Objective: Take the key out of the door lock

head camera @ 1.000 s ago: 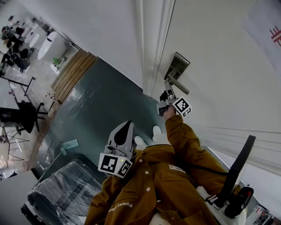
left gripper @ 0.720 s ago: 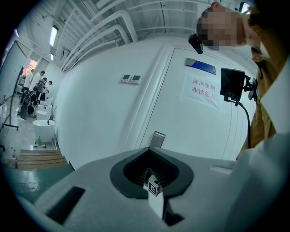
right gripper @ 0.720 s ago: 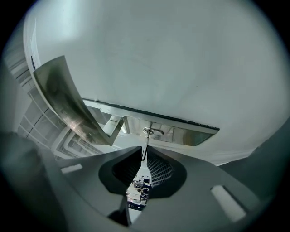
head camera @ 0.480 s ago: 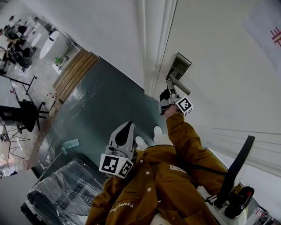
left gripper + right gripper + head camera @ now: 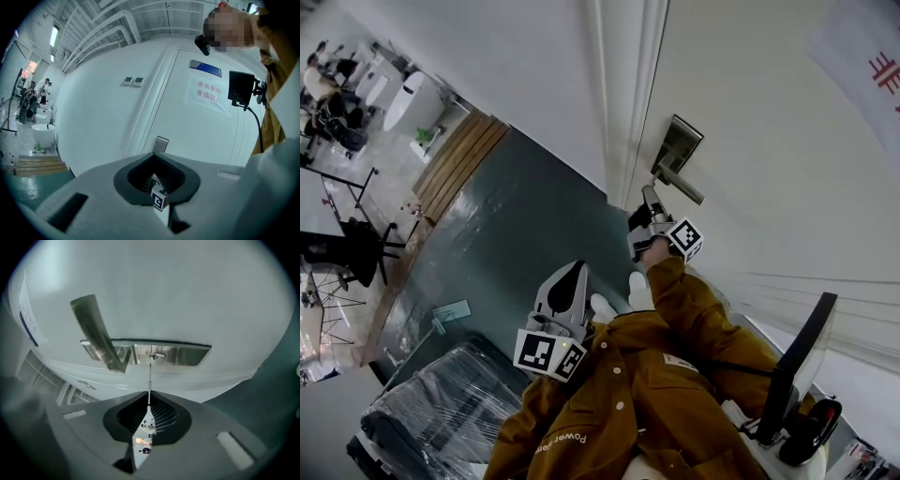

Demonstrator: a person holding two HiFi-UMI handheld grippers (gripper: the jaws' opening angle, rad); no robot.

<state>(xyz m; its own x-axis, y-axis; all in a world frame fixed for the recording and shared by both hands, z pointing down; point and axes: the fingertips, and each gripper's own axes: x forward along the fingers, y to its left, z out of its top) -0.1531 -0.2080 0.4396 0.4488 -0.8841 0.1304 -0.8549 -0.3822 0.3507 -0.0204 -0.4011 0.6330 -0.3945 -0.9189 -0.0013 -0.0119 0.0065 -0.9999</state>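
White door [image 5: 769,141] is filling my head view, its lock plate [image 5: 677,145] at one o'clock. I am closing my right hand-held gripper [image 5: 649,197] on the key [image 5: 149,380], its blade reaching the lock at twelve o'clock. My left hand-held gripper [image 5: 573,270] is hovering near six o'clock, jaws together, empty.

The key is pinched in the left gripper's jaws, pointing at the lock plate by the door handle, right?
Not quite: the key is in the right gripper, whose jaws are closing on it, as the right gripper view shows. It does point at the lock plate by the door handle.
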